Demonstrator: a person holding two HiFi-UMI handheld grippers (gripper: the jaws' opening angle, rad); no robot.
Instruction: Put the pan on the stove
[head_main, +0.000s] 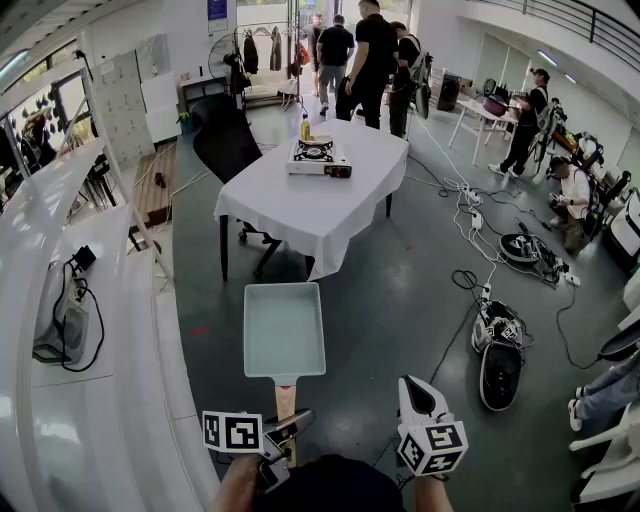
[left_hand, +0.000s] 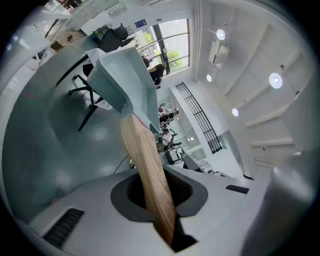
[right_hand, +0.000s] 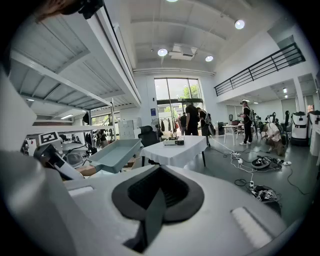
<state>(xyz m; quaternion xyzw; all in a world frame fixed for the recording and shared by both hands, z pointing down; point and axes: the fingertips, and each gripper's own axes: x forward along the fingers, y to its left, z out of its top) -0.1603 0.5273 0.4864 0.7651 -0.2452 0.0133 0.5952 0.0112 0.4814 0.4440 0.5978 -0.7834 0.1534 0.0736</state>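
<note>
Two grippers: the left gripper (head_main: 288, 428) and the right gripper (head_main: 412, 388) sit low in the head view, side by side and apart, close to the person's body.
Far left: a long white shelf (head_main: 100, 420) carries a grey device (head_main: 60, 320) with a black cable looped beside it.
Left gripper: its jaws are clamped on the pan's wooden handle (head_main: 285, 398). In the left gripper view the handle runs straight out from between the jaws.
Pan (head_main: 285, 330): pale blue-green and rectangular, it is held in the air over the grey floor. It is well short of the table ahead.
Chair (head_main: 225, 140): black, at the table's far left side.
Table (head_main: 300, 215): covered with a white cloth, it stands beyond the pan.
Stove (head_main: 320, 155): a small single-burner unit on the far end of the table. A yellow bottle (head_main: 305, 128) is just behind it.
Right gripper: its jaws are pressed together and hold nothing. It is to the right of the handle.
Right floor: cables (head_main: 475, 215) trail across it, and a dark rounded device (head_main: 500, 365) lies nearer.
Back: people (head_main: 372, 55) stand beyond the table.
</note>
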